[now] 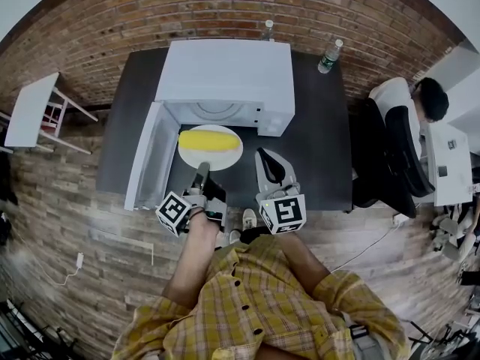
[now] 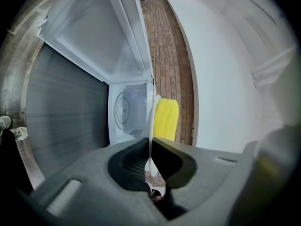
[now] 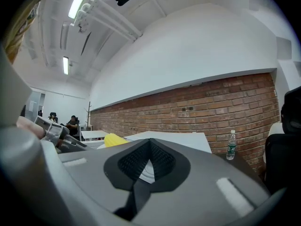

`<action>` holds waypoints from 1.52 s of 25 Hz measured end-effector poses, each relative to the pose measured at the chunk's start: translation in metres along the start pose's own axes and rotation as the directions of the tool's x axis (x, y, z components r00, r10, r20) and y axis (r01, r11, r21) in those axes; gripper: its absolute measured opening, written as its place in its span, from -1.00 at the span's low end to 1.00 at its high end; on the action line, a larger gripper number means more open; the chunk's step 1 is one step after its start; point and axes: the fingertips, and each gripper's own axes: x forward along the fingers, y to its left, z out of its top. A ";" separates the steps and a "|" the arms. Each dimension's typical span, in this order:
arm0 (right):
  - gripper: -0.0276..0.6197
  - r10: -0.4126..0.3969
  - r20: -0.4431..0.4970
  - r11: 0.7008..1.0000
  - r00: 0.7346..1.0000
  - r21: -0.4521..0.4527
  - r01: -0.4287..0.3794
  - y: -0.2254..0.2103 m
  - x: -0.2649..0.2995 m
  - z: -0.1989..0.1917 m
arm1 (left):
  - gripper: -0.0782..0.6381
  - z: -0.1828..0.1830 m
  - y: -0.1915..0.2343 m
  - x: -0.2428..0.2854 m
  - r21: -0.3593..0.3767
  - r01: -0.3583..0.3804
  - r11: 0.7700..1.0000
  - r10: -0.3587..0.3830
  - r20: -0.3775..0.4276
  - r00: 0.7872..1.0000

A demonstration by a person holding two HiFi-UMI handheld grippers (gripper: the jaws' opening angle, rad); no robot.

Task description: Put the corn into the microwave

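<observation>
A yellow corn cob (image 1: pixel 207 139) lies on a white plate (image 1: pixel 225 156) held just in front of the white microwave (image 1: pixel 225 73), whose door (image 1: pixel 146 156) stands swung open to the left. My left gripper (image 1: pixel 202 171) is shut on the plate's near rim. The left gripper view shows the plate (image 2: pixel 151 126) edge-on between the jaws of my left gripper (image 2: pixel 150 142), the corn (image 2: pixel 166 119) beside it and the microwave cavity (image 2: pixel 126 109) beyond. To the right of the plate my right gripper (image 1: pixel 262 156) is shut on nothing; the right gripper view shows that gripper (image 3: pixel 150 145) with its jaws together.
The microwave sits on a dark table (image 1: pixel 322 148) against a brick wall. Two bottles (image 1: pixel 328 56) (image 1: pixel 268 28) stand at the table's back. A person in a chair (image 1: pixel 397 137) is to the right, and a small white table (image 1: pixel 30 111) to the left.
</observation>
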 end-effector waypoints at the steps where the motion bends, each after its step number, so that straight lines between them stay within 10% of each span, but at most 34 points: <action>1: -0.93 0.004 -0.002 1.000 1.000 0.000 -0.004 -0.002 0.003 -0.001 | -0.73 0.001 0.002 0.005 0.000 -0.003 1.000 0.003 -0.004 1.000; 38: -0.92 0.017 -0.077 1.000 0.997 -0.010 -0.018 -0.048 0.047 -0.036 | -0.73 0.054 0.125 0.146 0.019 -0.184 0.983 0.183 0.030 0.983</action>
